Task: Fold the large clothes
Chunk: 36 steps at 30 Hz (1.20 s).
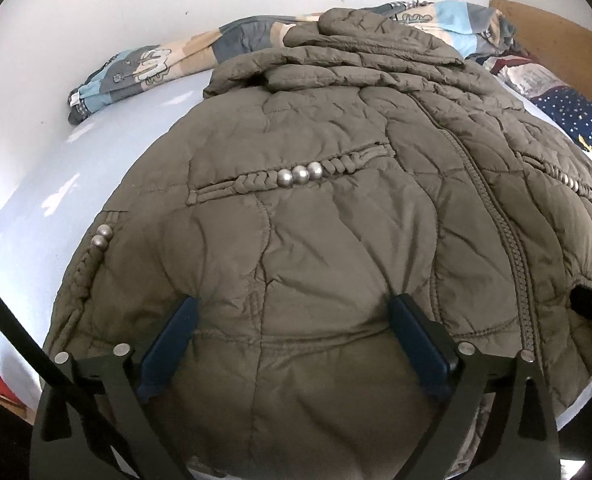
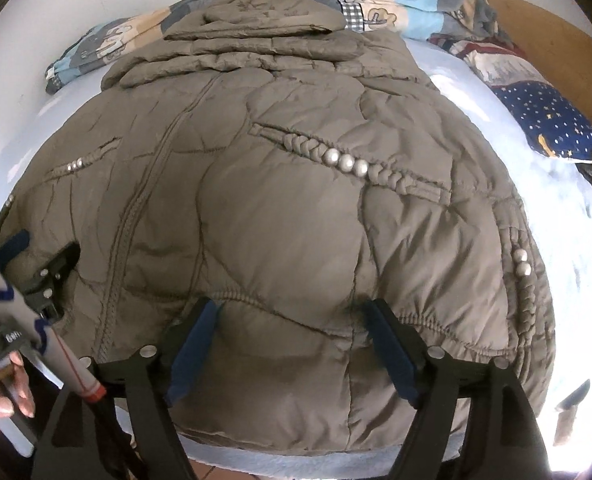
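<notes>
A large olive-brown quilted puffer coat (image 1: 336, 220) lies front up on a bed, hem toward me, hood at the far end; it also shows in the right wrist view (image 2: 287, 208). Its sleeves are folded across the chest. My left gripper (image 1: 293, 304) is open, blue-padded fingers spread over the hem's left half. My right gripper (image 2: 291, 308) is open over the hem's right half. The left gripper shows at the left edge of the right wrist view (image 2: 35, 264). Neither holds cloth.
The bed has a pale blue sheet (image 1: 55, 168). A patterned quilt (image 1: 147, 64) is bunched along the white wall. A dark blue starred pillow (image 2: 552, 120) lies at the right by a brown headboard (image 2: 548, 36). Tiled floor (image 2: 215, 472) shows below the bed edge.
</notes>
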Each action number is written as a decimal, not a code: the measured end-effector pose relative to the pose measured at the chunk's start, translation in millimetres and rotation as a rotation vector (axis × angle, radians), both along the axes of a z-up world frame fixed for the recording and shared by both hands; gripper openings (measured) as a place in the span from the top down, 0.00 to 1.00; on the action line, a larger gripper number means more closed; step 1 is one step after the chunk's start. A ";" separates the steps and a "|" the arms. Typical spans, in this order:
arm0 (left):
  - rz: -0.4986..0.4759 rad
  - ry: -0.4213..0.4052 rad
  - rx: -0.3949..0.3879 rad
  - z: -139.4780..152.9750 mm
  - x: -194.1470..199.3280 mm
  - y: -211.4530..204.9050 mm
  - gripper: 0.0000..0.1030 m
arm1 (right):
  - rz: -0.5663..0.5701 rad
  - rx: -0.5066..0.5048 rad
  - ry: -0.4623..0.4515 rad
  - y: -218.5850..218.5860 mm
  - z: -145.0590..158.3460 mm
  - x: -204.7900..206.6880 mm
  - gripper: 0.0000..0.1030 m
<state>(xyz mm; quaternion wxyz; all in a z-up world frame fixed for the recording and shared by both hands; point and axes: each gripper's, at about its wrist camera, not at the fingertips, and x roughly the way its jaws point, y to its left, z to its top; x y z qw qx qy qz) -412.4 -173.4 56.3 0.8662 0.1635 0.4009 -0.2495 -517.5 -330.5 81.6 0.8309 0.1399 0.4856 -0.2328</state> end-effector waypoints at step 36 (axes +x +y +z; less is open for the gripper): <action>0.189 0.090 -0.192 59.2 28.7 98.4 0.03 | -0.209 0.073 -0.352 -38.3 58.6 -78.6 0.38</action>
